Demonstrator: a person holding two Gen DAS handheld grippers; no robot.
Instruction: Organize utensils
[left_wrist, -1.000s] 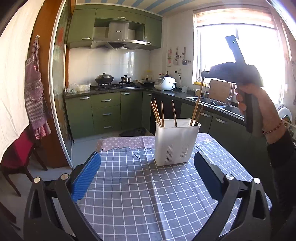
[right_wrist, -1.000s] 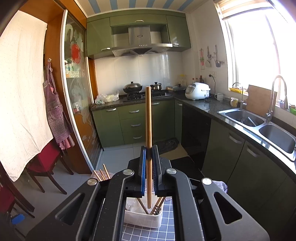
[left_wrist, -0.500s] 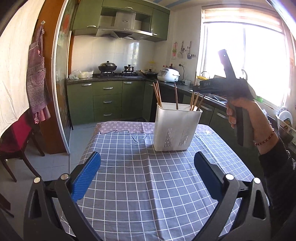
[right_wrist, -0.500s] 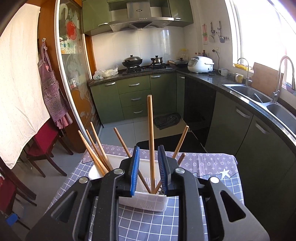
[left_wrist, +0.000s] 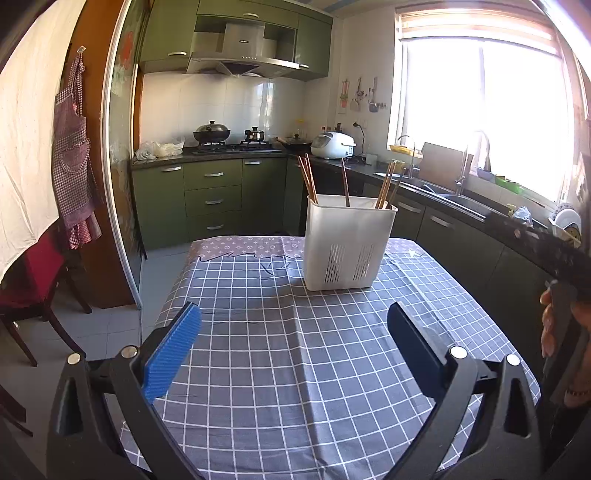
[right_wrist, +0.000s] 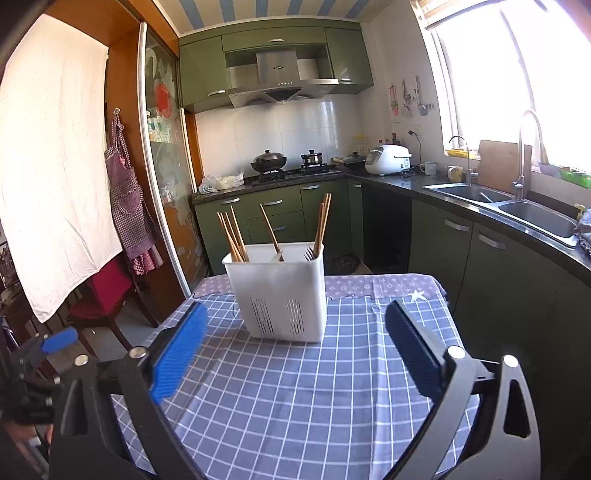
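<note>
White utensil holder (right_wrist: 277, 295) stands on the checked tablecloth (right_wrist: 295, 398), chopsticks (right_wrist: 232, 236) upright inside. Inner dividers mostly hidden; a fork (right_wrist: 309, 253) shows only in right view. Right gripper (right_wrist: 295, 349), jaws just opened, spread wide, empty. Left gripper (left_wrist: 293, 350) likewise gaping, empty.

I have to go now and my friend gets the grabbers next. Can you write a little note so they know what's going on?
Left gripper: open, empty, over the checked tablecloth.
Right gripper: its jaws have just been opening; now wide open, nothing between them, aimed at the holder.
White utensil holder: upright at the table's far end, chopsticks standing in it, and a fork in its right section.
Done: no loose utensils visible on the cloth.
Left: check outside the views for more; otherwise it looks finished.
</note>
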